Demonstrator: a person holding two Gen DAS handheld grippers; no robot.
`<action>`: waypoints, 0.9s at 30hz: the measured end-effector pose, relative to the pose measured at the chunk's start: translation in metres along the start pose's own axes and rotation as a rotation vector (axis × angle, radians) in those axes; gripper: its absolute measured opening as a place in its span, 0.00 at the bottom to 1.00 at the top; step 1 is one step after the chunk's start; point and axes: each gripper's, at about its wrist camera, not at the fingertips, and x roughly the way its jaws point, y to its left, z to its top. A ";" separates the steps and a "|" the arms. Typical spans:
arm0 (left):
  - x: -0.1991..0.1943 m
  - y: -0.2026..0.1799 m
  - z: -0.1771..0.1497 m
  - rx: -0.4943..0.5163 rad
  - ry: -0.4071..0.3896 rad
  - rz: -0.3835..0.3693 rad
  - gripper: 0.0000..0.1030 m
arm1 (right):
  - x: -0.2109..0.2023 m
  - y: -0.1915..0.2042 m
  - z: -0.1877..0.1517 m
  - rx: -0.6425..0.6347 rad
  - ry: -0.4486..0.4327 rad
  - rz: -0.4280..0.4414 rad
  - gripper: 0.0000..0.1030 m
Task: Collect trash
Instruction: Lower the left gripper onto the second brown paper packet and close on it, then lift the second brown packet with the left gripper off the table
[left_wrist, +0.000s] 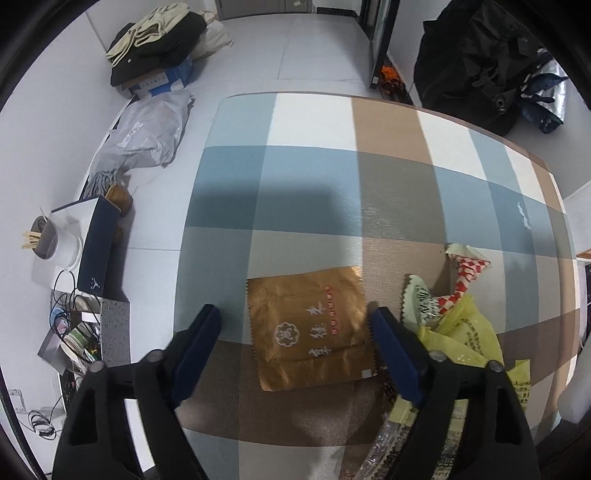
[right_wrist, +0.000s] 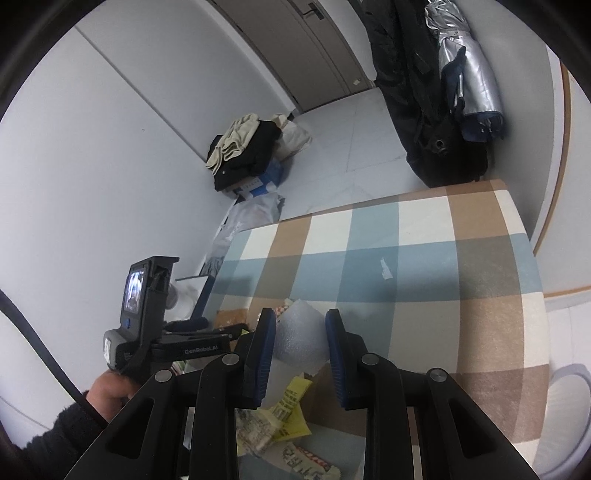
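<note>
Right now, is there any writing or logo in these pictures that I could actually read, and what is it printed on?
"GenRoboLAI", roughly as it reads, on the left gripper body.
Brown packet: white seal and Chinese characters, too distorted to read.
Yellow wrappers: dense black print, too small to read.
Navy box: small white logo, no readable words.
White candy-bar wrapper: bold letters, blurred.

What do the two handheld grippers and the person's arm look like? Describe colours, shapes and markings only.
Both the left gripper and right gripper have matte black triangular linkages with round silver pivot bolts and flat dark-blue ribbed fingers. The left one's body reads "GenRoboLAI" and carries a small lit screen. The hand is bare, its sleeve dark and fuzzy.
</note>
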 end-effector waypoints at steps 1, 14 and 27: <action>-0.001 -0.003 -0.001 0.010 -0.009 -0.002 0.67 | 0.000 0.000 0.000 0.002 0.000 0.000 0.26; -0.004 0.010 -0.003 -0.062 -0.026 -0.098 0.40 | 0.001 0.001 0.001 -0.007 0.002 -0.015 0.26; -0.005 0.025 -0.004 -0.158 -0.004 -0.254 0.20 | 0.007 0.009 0.001 -0.017 0.000 -0.001 0.26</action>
